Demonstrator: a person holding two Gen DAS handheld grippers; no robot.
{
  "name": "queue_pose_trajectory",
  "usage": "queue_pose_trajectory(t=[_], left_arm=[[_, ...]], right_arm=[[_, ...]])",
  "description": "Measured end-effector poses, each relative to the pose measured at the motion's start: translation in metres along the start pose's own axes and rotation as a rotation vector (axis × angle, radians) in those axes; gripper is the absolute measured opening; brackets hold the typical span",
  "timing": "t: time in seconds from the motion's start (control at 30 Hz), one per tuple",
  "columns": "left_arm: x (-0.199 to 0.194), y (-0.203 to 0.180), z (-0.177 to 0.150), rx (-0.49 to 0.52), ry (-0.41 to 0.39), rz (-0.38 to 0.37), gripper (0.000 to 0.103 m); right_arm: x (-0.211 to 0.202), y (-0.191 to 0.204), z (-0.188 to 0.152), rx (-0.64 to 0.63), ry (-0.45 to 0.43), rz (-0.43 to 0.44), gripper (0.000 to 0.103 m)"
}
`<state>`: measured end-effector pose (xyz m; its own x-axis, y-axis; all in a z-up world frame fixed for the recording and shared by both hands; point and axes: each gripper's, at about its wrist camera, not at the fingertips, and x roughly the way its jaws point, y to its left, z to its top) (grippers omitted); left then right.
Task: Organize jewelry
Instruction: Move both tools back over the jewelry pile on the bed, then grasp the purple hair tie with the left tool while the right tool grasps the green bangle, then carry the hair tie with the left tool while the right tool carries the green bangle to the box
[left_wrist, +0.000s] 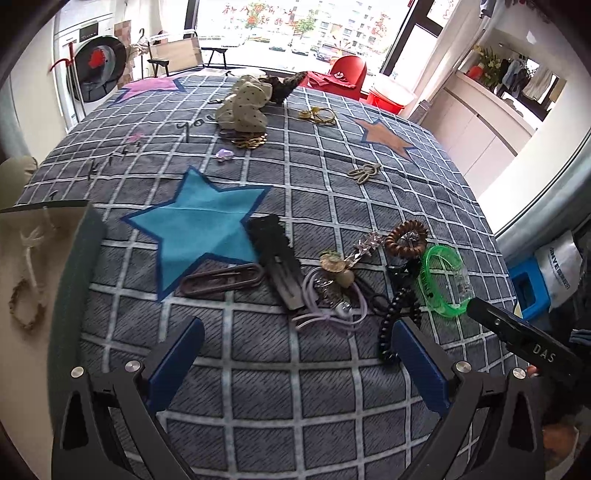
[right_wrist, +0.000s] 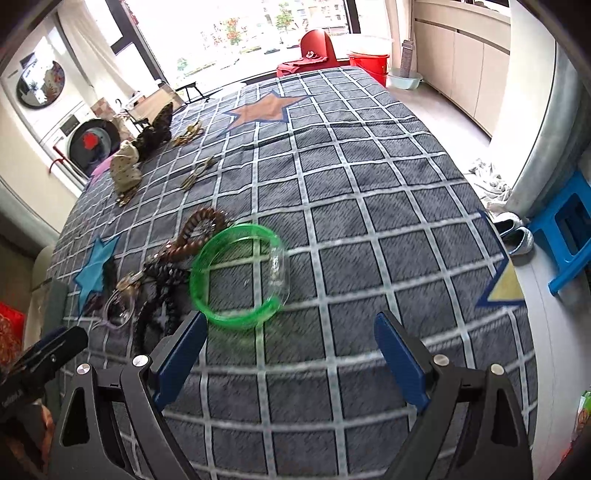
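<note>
Here both grippers sit spread and empty over the checked cloth (right_wrist: 369, 221), right gripper (right_wrist: 291, 354) just short of the green bangle (right_wrist: 236, 277), left gripper (left_wrist: 295, 362) near the jewelry pile (left_wrist: 332, 280) beside it.

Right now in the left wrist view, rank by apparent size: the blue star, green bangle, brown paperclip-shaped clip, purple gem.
1. blue star
2. green bangle and brown clip: alike, not ranked
3. purple gem, though farthest from the camera
</note>
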<state>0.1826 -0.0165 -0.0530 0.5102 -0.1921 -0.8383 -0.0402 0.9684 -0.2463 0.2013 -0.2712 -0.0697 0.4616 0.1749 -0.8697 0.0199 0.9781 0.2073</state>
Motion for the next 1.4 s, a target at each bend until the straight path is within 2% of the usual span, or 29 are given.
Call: queue_pose_trajectory(t=[0.07, 0.13, 0.2, 0.3, 0.37, 0.57, 0.6, 0.67, 0.77, 0.83, 0.87, 0.9, 0.93, 0.97, 1.0, 1.2, 1.4], left_arm=[[0.007, -0.005, 0.002, 0.010, 0.014, 0.000, 0.089], [0.013, -0.008, 0.002, 0.013, 0.024, -0.002, 0.088], [0.018, -0.012, 0.003, 0.024, 0.027, -0.001, 0.081], [0.023, -0.016, 0.002, 0.025, 0.039, -0.007, 0.079], [0.025, -0.018, 0.003, 0.028, 0.042, -0.005, 0.069], [0.027, -0.021, 0.005, 0.031, 0.037, 0.006, 0.068], [0.027, -0.021, 0.005, 0.030, 0.035, 0.008, 0.059], [0.027, -0.022, 0.005, 0.038, 0.034, 0.022, 0.052], [0.027, -0.020, 0.006, 0.036, 0.034, 0.026, 0.034], [0.026, -0.019, 0.005, 0.033, 0.033, 0.020, 0.033], [0.026, -0.019, 0.005, 0.033, 0.033, 0.019, 0.023], [0.026, -0.018, 0.005, 0.034, 0.034, 0.013, 0.016], [0.025, -0.018, 0.005, 0.034, 0.034, 0.009, 0.016], [0.025, -0.018, 0.004, 0.036, 0.031, 0.005, 0.014], [0.023, -0.018, 0.004, 0.039, 0.027, 0.002, 0.009], [0.010, -0.018, 0.000, 0.060, -0.005, -0.043, 0.009], [-0.008, -0.020, -0.009, 0.088, -0.024, -0.061, 0.009]], right_arm=[[0.005, -0.001, 0.003, 0.003, 0.002, -0.017, 0.093], [0.010, -0.001, 0.005, 0.008, 0.003, -0.036, 0.093], [0.011, -0.001, 0.007, 0.005, -0.004, -0.049, 0.093], [0.015, 0.001, 0.010, -0.007, -0.008, -0.066, 0.093], [0.018, 0.005, 0.012, -0.025, -0.010, -0.080, 0.092], [0.023, 0.024, 0.011, -0.108, -0.025, -0.136, 0.079], [0.024, 0.026, 0.010, -0.119, -0.028, -0.147, 0.076], [0.025, 0.030, 0.009, -0.142, -0.034, -0.175, 0.073], [0.023, 0.033, 0.007, -0.156, -0.041, -0.172, 0.063], [0.022, 0.035, 0.006, -0.162, -0.044, -0.169, 0.046], [0.021, 0.036, 0.006, -0.163, -0.045, -0.168, 0.041], [0.021, 0.036, 0.006, -0.162, -0.047, -0.166, 0.031], [0.020, 0.036, 0.005, -0.158, -0.048, -0.163, 0.022], [0.019, 0.036, 0.005, -0.155, -0.050, -0.161, 0.018], [0.019, 0.035, 0.005, -0.149, -0.051, -0.161, 0.013], [0.010, 0.022, 0.002, -0.087, -0.057, -0.101, 0.012], [-0.008, 0.019, -0.006, -0.077, -0.070, -0.048, 0.012]])
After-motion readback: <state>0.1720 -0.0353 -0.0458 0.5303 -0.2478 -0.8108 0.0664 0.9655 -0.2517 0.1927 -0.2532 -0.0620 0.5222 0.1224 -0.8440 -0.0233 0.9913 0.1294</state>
